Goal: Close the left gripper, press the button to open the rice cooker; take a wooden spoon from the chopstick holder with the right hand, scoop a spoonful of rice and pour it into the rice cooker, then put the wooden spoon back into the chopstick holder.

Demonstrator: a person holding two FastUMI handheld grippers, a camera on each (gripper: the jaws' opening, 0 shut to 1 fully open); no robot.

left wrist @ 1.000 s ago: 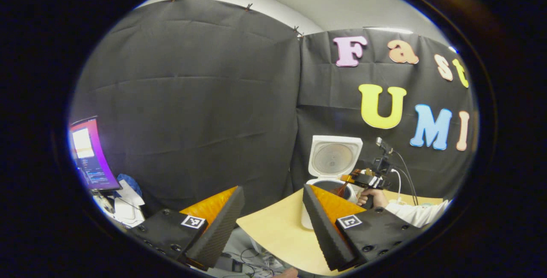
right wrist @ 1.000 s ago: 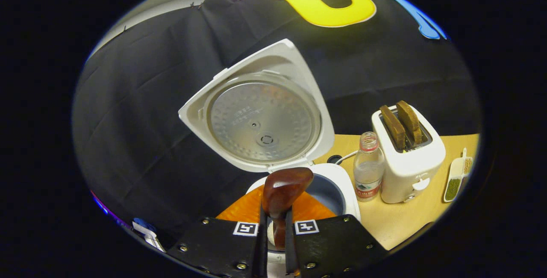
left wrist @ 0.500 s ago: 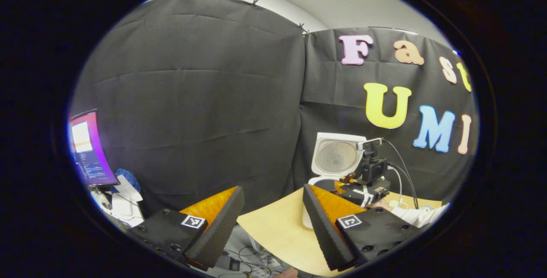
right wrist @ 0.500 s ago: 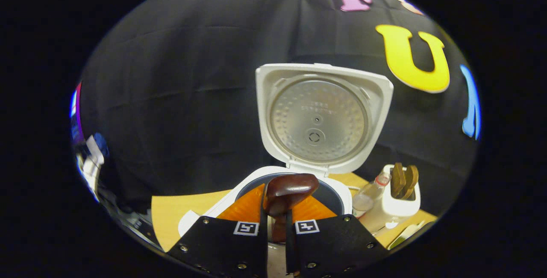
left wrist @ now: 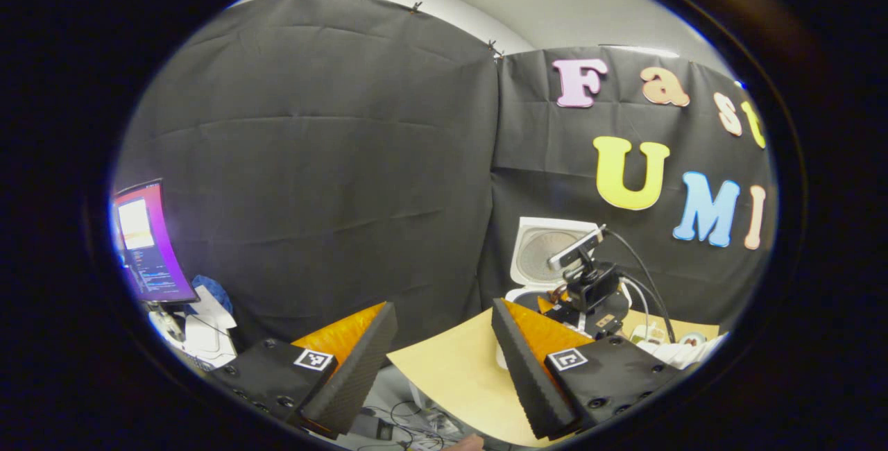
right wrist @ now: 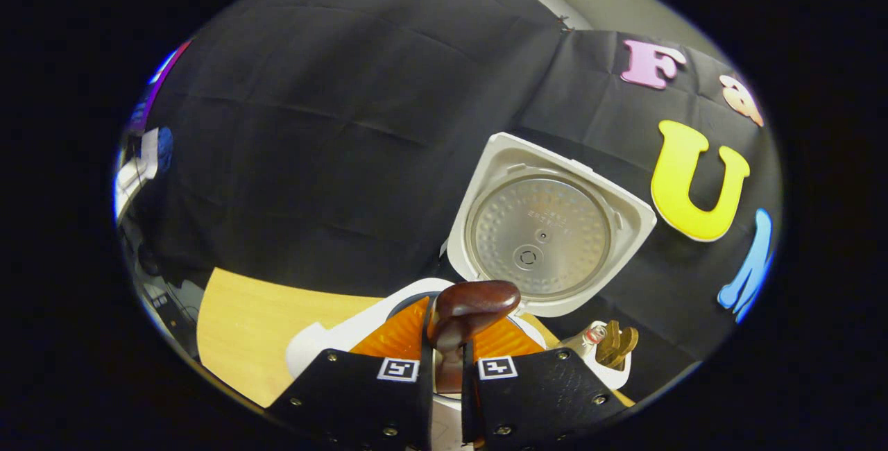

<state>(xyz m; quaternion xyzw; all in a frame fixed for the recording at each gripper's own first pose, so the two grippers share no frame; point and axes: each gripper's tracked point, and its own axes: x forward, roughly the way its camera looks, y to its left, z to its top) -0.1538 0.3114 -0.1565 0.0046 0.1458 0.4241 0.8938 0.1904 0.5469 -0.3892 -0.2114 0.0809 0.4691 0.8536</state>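
The white rice cooker [right wrist: 326, 343] stands with its lid [right wrist: 544, 232] swung up, the metal inner plate facing me. My right gripper [right wrist: 447, 350] is shut on the handle of the dark wooden spoon [right wrist: 475, 300], whose bowl hangs over the rim of the pot. Whether there is rice in the spoon is hidden. In the left gripper view the rice cooker [left wrist: 544, 257] sits at the table's far side, with the right gripper [left wrist: 586, 295] tilted in front of it. My left gripper [left wrist: 442, 316] hangs open off the table's left corner, holding nothing.
A white toaster [right wrist: 617, 364] with brown slices and a clear bottle [right wrist: 592, 335] stand right of the cooker. The wooden table [left wrist: 451, 368] ends at a near-left corner. Beyond it are a lit monitor [left wrist: 142, 246], cables and clutter on the floor.
The right gripper has rolled with the spoon over the cooker's pot, so its view has tilted and the toaster has slid low. The left gripper has hardly moved and stays open.
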